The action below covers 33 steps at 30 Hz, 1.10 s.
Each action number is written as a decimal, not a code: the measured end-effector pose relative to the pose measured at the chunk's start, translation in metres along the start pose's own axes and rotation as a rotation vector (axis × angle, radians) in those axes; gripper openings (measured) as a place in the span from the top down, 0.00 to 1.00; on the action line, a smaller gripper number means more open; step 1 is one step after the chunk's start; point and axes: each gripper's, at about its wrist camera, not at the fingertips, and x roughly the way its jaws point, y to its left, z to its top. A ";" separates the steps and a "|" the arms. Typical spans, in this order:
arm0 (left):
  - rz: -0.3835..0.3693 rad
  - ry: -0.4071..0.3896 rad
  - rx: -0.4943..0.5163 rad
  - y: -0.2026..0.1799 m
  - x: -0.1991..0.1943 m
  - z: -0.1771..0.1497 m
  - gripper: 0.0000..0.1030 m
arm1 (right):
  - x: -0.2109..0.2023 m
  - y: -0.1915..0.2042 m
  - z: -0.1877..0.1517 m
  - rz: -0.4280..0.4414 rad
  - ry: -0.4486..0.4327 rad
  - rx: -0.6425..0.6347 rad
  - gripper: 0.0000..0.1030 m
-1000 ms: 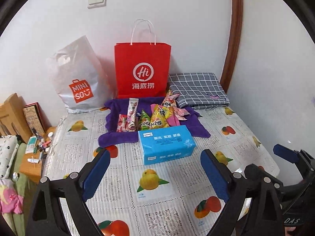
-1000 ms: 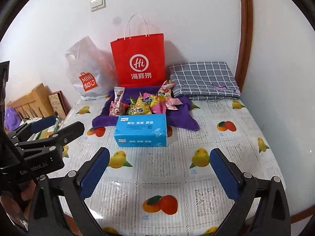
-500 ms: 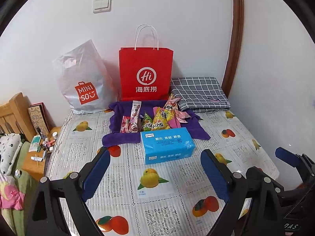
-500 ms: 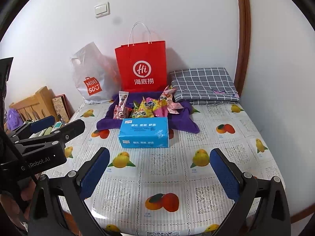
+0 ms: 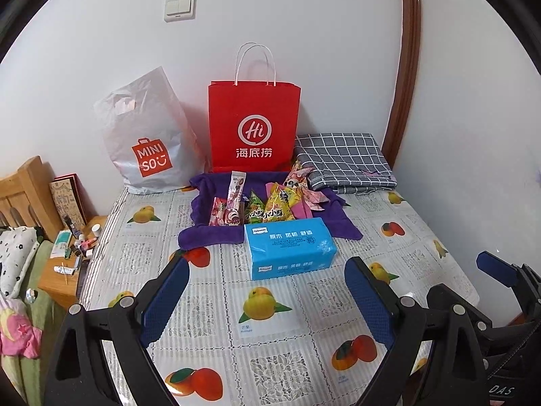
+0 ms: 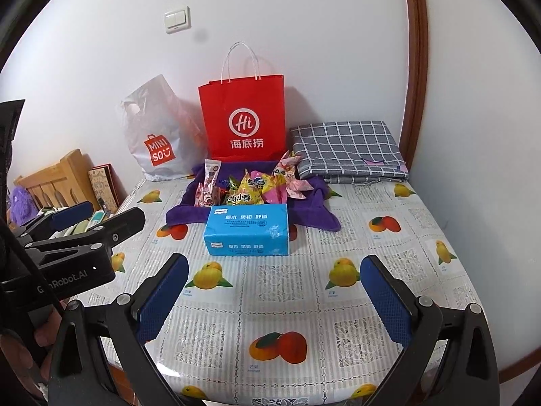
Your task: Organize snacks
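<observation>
both the left gripper (image 5: 267,301) and right gripper (image 6: 274,296) hang spread wide and empty, near side of the blue tissue box (image 5: 290,248), snack packets (image 5: 260,203) heaped just behind it on a purple cloth (image 5: 203,235).

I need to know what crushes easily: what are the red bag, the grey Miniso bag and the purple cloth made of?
Red bag: seemingly matte paper, given its crisp edges, upright stance and twisted white cord handles.
Grey bag: thin glossy plastic, crinkled, with a die-cut handle hole.
Purple cloth: looks like soft fuzzy towelling or fleece, lying rumpled under the snacks.
</observation>
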 end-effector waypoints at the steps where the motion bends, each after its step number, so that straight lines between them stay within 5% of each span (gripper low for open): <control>1: 0.000 0.001 0.000 0.001 0.000 0.000 0.09 | 0.000 0.001 0.000 0.001 -0.001 0.001 0.03; 33: 0.000 0.009 -0.002 0.001 0.008 -0.002 0.09 | -0.001 0.003 -0.001 0.006 -0.010 0.013 0.03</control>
